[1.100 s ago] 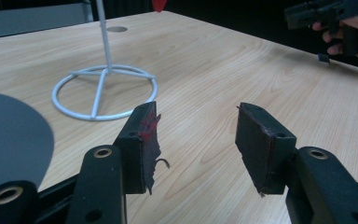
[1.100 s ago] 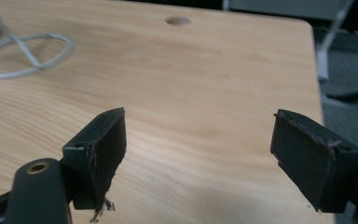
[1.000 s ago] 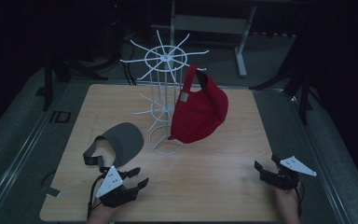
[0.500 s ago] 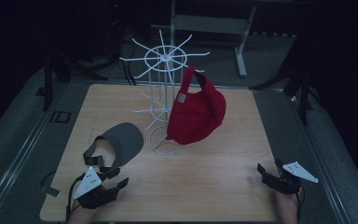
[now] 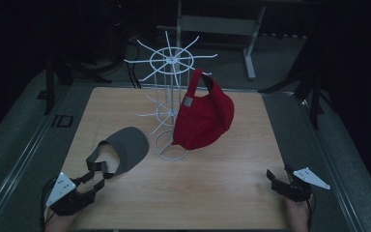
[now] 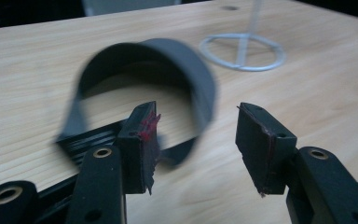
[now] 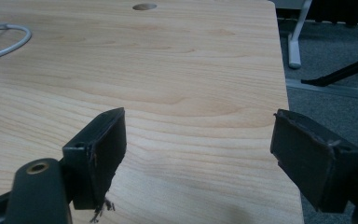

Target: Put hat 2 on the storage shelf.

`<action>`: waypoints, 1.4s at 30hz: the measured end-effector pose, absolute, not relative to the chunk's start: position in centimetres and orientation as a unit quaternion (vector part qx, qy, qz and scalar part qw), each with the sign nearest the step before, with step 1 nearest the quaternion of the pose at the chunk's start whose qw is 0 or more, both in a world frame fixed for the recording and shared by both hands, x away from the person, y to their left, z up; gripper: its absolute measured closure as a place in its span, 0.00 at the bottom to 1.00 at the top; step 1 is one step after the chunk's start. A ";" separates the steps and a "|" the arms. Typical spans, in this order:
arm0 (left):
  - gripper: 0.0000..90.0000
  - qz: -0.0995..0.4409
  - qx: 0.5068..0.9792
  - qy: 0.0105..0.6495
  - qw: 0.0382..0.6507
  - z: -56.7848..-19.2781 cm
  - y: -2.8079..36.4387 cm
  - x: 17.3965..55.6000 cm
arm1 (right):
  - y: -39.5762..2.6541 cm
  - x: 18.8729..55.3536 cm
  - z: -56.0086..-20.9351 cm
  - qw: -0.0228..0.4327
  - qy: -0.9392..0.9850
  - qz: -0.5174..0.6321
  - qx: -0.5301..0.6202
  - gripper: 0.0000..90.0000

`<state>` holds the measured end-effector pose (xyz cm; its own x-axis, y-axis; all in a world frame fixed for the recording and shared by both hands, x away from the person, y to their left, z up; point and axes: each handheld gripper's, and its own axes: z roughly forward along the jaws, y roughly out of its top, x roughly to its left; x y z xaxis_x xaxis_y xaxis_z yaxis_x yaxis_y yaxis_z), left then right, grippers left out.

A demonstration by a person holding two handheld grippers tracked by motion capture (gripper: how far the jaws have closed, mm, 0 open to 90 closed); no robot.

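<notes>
A pale wooden worktop (image 5: 222, 183) with visible grain and a smooth, matt finish. On it lies a dark grey visor (image 5: 123, 150) of matt cloth, with a ribbed black strap. A white wire rack (image 5: 170, 104) of thin painted metal carries a red cloth cap (image 5: 205, 118), matt and soft-looking. The left gripper (image 6: 198, 140) has matt black plastic arms and worn, scuffed pads.

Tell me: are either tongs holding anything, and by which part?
Nothing is held. The left tongs stand open before the grey visor; the right tongs are open over bare table.
</notes>
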<state>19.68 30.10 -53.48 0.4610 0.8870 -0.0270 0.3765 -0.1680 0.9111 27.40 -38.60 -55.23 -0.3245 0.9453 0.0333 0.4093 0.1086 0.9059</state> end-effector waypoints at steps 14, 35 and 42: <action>0.43 0.246 0.710 0.508 0.420 -55.0 32.4 24.3 | -38.5 27.4 -55.2 0.297 0.686 0.443 0.495 0.20; 0.33 0.254 0.731 0.541 0.330 -55.5 29.8 27.9 | -38.5 27.4 -55.2 0.294 0.689 0.442 0.493 0.20; 0.46 0.251 0.726 0.548 0.330 -55.7 29.5 29.0 | -38.4 27.4 -55.3 0.294 0.691 0.439 0.493 0.20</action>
